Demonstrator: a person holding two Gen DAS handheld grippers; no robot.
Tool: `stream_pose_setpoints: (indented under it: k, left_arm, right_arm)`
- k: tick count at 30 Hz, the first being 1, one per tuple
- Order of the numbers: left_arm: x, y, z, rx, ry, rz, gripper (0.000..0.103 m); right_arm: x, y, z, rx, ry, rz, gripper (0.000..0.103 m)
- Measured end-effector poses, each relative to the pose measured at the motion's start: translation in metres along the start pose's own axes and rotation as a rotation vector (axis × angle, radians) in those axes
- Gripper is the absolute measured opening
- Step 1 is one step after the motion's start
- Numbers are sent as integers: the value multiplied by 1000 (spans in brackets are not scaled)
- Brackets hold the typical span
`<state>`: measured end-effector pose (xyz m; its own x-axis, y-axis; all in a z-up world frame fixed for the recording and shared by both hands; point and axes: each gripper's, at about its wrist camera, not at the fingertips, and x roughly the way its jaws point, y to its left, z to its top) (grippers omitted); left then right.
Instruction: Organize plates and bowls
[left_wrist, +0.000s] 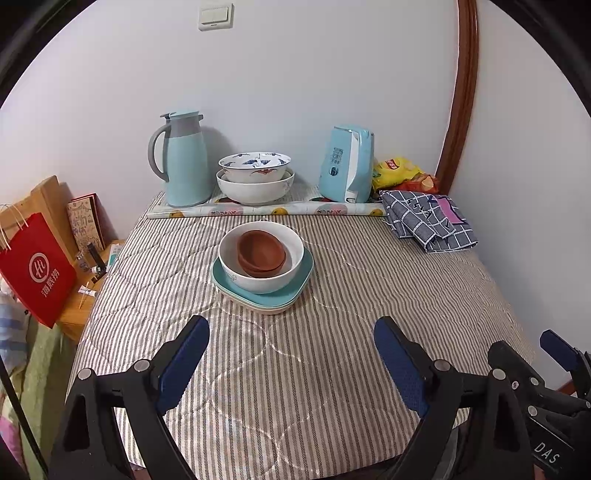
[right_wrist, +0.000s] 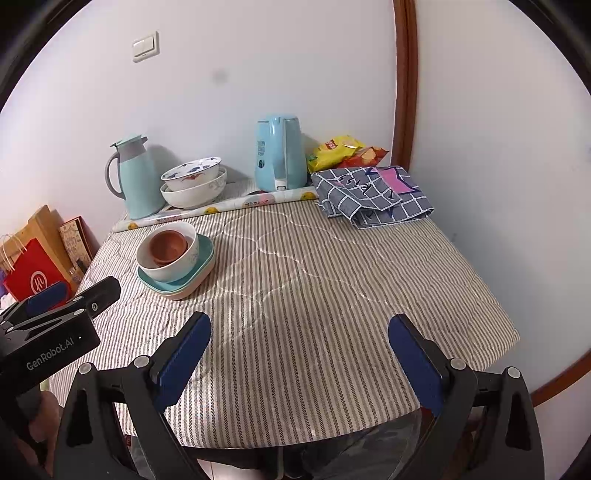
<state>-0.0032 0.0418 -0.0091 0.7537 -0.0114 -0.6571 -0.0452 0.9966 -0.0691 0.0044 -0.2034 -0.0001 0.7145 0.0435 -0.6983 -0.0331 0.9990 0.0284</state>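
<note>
Plates (left_wrist: 291, 291) stacked mid-table w/ white bowl (left_wrist: 273, 278) on top, brown bowls (left_wrist: 260, 254) nested inside it, patterned bowl (left_wrist: 254, 166) in plain white bowl (left_wrist: 255, 190) at back btwn thermos (left_wrist: 184, 162) & kettle (left_wrist: 347, 164), we see left gripper (left_wrist: 291, 365) & right gripper (right_wrist: 299, 362) both spread wide, holding nothing, near table (left_wrist: 369, 295) front edge.

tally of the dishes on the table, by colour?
Brown: 2, the brown bowls nested inside a white bowl
White: 2, that bowl and the large white bowl at the back
Blue-patterned: 1, the patterned bowl nested in the back one
Teal: 1, the teal plate
Cream: 1, the cream plate beneath it
Total: 7
</note>
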Motion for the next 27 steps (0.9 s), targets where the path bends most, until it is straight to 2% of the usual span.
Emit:
stream_pose_setpoints:
  k: [27]
  left_arm:
    - [-1, 3, 0, -1, -3, 6, 91]
  right_arm:
    - [-3, 4, -1, -5, -10, 2, 96]
